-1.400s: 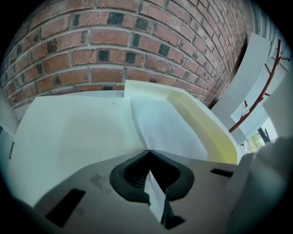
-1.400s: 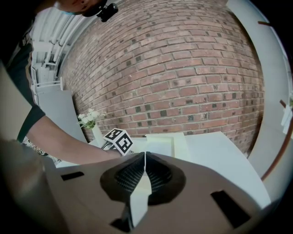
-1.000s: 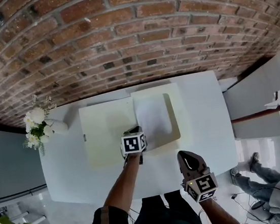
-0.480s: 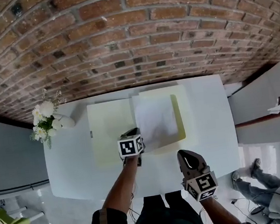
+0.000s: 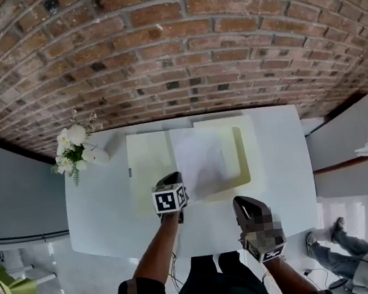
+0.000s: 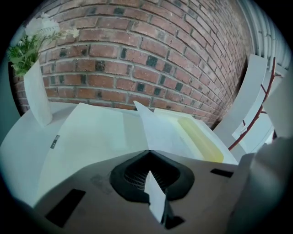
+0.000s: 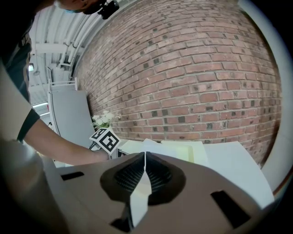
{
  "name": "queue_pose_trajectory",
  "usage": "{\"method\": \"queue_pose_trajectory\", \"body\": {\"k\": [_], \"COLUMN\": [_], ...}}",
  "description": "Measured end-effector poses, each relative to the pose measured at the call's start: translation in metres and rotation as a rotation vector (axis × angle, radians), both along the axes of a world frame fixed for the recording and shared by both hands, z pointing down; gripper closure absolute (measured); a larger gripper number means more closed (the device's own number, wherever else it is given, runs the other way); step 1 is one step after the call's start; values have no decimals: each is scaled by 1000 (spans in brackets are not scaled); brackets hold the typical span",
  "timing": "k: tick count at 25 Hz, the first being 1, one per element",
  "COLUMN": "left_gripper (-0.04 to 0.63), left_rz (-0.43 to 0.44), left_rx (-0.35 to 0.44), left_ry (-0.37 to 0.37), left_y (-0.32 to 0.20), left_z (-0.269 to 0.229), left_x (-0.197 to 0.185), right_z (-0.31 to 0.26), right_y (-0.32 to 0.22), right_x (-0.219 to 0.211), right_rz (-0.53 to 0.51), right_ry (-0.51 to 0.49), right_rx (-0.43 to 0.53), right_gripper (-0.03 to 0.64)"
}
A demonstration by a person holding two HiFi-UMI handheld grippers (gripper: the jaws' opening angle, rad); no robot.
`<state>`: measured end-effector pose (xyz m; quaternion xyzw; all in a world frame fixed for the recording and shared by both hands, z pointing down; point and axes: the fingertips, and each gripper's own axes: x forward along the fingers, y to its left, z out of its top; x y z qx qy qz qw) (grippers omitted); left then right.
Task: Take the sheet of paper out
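Observation:
A pale yellow folder lies open on the white table. A white sheet of paper rises at a slant out of its right half. My left gripper is shut on the sheet's near corner. In the left gripper view the sheet of paper runs up from the left gripper, with the folder's yellow pocket beside it. My right gripper hangs shut at the table's near edge with nothing in it. The right gripper looks toward the folder.
A white vase of flowers stands at the table's far left corner, also seen as the vase. A brick wall runs behind the table. A grey panel stands at the left, white furniture at the right.
The left gripper has drawn slightly back toward me with the sheet, whose near edge now stands higher off the folder. The head view has tilted. The right gripper has barely moved.

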<state>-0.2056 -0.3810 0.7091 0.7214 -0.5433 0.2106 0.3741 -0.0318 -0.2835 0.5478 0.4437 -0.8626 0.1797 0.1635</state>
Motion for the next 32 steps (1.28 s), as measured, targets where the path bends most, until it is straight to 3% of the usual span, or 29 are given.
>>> {"method": "queue_pose_trajectory", "body": {"k": [17,32], "left_gripper": [586,586], "left_rz": [-18,-6], "left_rx": [156,396], "left_ry": [-36,-26], "left_y": [16,39], "left_z": [-75,-197], "left_x": [-40,-22], "right_z": [-26,-63], "right_y": [5,10], "right_x": [-8,2], "right_rz": [-35,-49], "right_ry": [-18,-41], "right_rx": [65,160], "right_gripper": [546,546]}}
